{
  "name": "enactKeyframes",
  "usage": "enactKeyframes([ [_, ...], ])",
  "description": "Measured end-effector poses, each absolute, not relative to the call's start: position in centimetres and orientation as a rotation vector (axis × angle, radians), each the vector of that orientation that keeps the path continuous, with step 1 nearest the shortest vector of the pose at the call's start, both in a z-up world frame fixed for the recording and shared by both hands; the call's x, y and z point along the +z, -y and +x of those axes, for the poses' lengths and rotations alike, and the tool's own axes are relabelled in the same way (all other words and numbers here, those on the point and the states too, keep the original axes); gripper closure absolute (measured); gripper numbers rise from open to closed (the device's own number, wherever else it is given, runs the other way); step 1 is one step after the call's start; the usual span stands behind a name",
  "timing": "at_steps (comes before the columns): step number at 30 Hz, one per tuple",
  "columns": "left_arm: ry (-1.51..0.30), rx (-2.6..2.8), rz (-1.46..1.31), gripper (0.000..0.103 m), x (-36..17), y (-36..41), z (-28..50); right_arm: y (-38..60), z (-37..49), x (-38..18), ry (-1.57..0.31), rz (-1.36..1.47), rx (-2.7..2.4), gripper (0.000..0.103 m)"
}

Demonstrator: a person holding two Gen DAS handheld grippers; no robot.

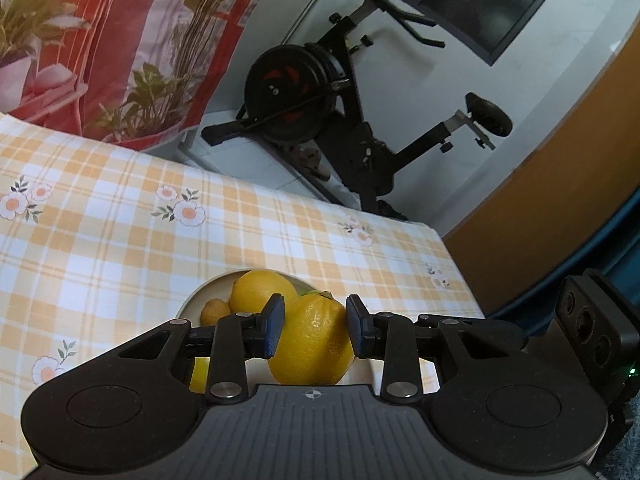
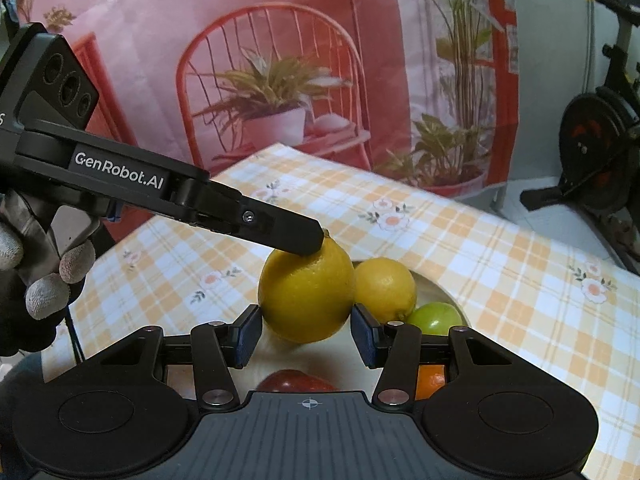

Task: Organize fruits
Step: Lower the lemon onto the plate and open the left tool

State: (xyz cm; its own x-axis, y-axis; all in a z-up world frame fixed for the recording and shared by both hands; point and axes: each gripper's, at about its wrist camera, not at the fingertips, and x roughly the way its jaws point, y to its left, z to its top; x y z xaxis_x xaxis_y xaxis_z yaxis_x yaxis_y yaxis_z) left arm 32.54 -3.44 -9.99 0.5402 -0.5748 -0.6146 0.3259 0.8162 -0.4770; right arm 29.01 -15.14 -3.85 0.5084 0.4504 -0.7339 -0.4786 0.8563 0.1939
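**A:** Lemons, how many do you count?

**B:** Two. The large lemon (image 1: 312, 344) sits between my left gripper's (image 1: 315, 320) pads, which pinch it on both sides just above the plate (image 1: 196, 296). The smaller lemon (image 1: 260, 292) lies on the plate behind it. One checked tablecloth (image 1: 120, 220) lies under the plate.

**A:** What else is on the plate?

**B:** That depends on the view. My right wrist camera shows one green fruit (image 2: 436, 316) beside the smaller lemon. It also shows one red fruit (image 2: 296, 380) and one orange fruit (image 2: 430, 380) at the plate's near side, both half hidden under my gripper body. My left wrist camera shows none of those three. Instead it shows one small tan fruit (image 1: 214, 311) at the plate's left side and a patch of yellow (image 1: 200, 376) under my left linkage; I cannot tell what that is.

**A:** And your right gripper (image 2: 306, 332)?

**B:** Its pads stand apart. The large lemon shows in the gap between them, but the left view shows only my left pads on that fruit. So as far as I can tell the right grips nothing. The right view also shows my left finger lying across the top of the large lemon, and my gloved hand (image 2: 48, 272) on the left gripper's handle.
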Motion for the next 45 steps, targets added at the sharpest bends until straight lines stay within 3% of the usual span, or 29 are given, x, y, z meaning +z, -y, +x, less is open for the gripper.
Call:
enactKeyframes([
  [22,-0.948,-0.477,-0.305,0.068,-13.8,4.0,34.3,15.1,31.3,-8.6,-1.038,0.019,0.506,0.058],
  [45,-0.905,-0.408,-0.268,0.068,-13.3,4.3,33.5,17.4,28.5,-5.7,-0.939,0.028,0.444,0.057],
])
